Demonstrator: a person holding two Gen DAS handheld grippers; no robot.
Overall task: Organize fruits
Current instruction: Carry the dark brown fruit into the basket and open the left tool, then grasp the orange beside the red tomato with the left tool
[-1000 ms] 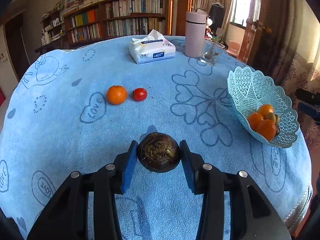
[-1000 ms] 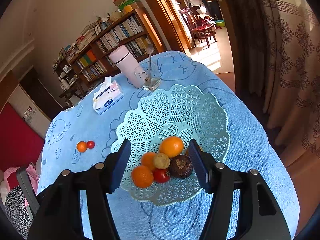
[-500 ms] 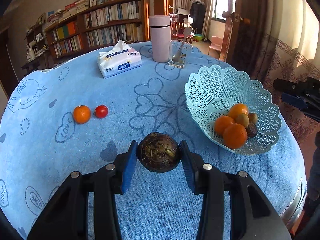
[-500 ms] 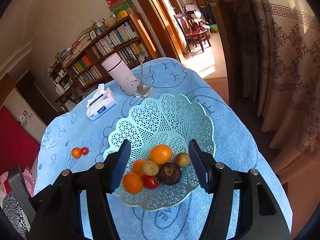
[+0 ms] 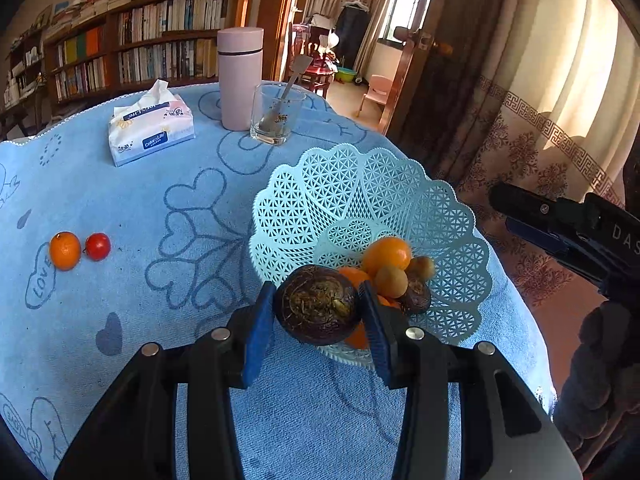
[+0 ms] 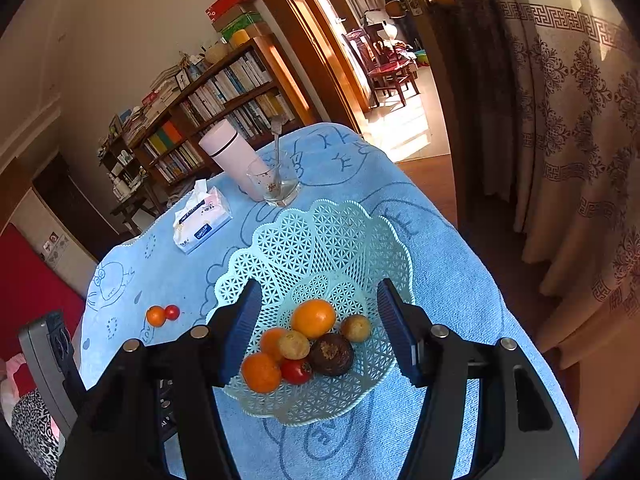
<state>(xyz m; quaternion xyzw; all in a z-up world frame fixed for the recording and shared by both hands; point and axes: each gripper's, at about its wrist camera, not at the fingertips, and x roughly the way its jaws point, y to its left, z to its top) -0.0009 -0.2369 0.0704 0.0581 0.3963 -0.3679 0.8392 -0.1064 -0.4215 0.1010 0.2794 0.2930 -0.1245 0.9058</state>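
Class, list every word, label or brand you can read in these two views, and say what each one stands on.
"LOVE": drawn inside a heart on the blue tablecloth, beside the loose orange.
"DAS": white letters, cut off by the frame edge, on the right tool's body.
Tissue pack: blue label too blurred to read.
Book spines on the bookshelf: too small.

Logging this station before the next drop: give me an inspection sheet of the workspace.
Surface: round table under blue towel cloth.
Job's things: dark brown round fruit in left claw; pale green lattice plastic basket holding mixed fruit; orange tangerine and small red tomato loose on cloth.
Clutter: tissue pack, pink flask, glass with spoon.
Grippers: left shut; right claw open above basket.
Cables: nothing seen.
Surroundings: bookshelf, curtain.
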